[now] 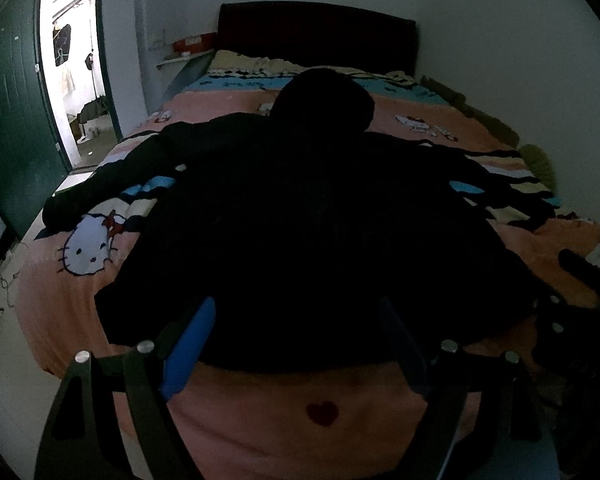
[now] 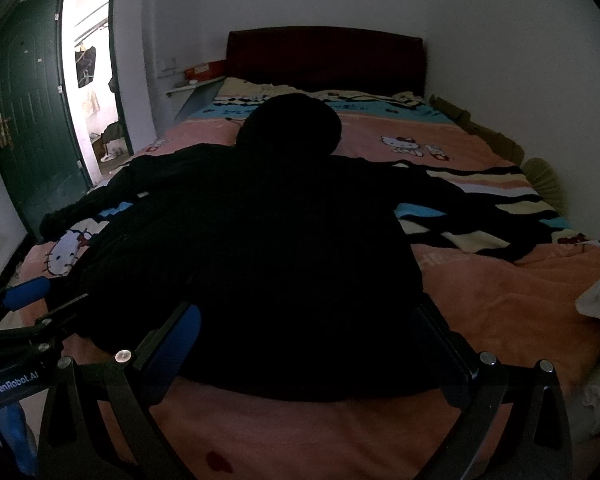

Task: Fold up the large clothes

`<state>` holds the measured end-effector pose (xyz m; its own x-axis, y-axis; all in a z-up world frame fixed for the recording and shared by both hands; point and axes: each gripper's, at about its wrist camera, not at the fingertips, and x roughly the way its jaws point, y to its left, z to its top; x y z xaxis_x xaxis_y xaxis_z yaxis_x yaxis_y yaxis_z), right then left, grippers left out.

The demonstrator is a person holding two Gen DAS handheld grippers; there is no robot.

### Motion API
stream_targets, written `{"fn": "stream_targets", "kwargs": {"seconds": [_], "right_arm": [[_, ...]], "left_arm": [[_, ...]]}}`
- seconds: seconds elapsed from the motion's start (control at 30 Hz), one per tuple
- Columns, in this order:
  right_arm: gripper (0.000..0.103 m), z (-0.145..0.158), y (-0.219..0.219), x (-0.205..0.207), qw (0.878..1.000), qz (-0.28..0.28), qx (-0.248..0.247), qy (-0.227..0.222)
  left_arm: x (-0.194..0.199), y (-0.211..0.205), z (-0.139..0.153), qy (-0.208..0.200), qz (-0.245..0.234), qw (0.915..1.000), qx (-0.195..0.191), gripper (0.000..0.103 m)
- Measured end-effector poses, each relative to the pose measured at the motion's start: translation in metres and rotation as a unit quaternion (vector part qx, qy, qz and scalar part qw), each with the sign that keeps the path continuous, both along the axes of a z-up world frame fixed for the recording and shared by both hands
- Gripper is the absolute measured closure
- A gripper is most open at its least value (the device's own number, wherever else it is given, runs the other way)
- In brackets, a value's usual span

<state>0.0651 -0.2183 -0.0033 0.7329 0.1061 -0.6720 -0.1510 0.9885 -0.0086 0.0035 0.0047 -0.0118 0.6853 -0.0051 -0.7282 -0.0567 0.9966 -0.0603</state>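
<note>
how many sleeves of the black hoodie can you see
2: left sleeve stretches toward the door side, right sleeve toward the wall side; both lie flat on the bed.

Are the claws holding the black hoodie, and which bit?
Nothing is held. Both the left claw and right claw are open, at the bottom hem of the black hoodie spread on the bed.

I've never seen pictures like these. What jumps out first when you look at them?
A big black hoodie lies spread flat across the middle of the bed, sleeves out to both sides and hood toward the dark headboard. Under it is a pink blanket with cartoon cats. At the near edge, the left gripper and right gripper stand open by the hem.
</note>
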Motion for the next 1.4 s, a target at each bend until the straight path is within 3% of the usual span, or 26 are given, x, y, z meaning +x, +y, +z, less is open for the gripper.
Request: {"fn": "stream_targets", "kwargs": {"seconds": [1.4], "right_arm": [[0.0,-0.006,0.004,0.015,1.0,-0.01,-0.027,0.014]], "left_arm": [[0.012,0.009,-0.005,0.006,-0.003,1.0,0.0,0.019]]}}
